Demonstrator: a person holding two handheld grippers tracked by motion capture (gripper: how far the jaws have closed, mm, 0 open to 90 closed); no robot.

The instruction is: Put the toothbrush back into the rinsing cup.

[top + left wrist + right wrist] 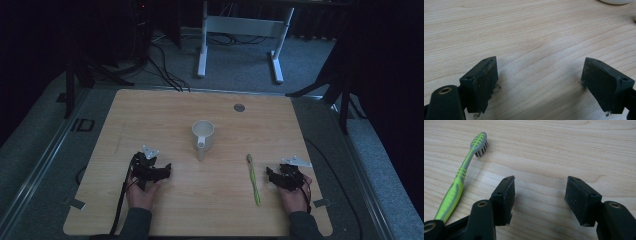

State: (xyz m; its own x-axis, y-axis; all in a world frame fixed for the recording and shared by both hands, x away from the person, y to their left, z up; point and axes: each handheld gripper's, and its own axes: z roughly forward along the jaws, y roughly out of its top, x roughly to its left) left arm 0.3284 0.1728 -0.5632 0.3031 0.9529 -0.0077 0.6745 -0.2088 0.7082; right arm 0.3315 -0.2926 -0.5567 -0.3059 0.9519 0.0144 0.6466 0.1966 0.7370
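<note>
The slim green-and-grey plastic toothbrush (459,177) lies flat on the wooden table, right of the white ceramic mug (202,135). Judged light, stiff and slippery; grip it mid-handle. The right gripper (539,192), just beside it, stands wide open, empty. The left gripper (540,77) likewise.

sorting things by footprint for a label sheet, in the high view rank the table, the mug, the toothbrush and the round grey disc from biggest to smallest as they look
1. table, by far the largest.
2. and 3. mug and toothbrush: unsure; the toothbrush is longer but very thin, the mug is bulkier with its handle.
4. round grey disc, the smallest.
</note>
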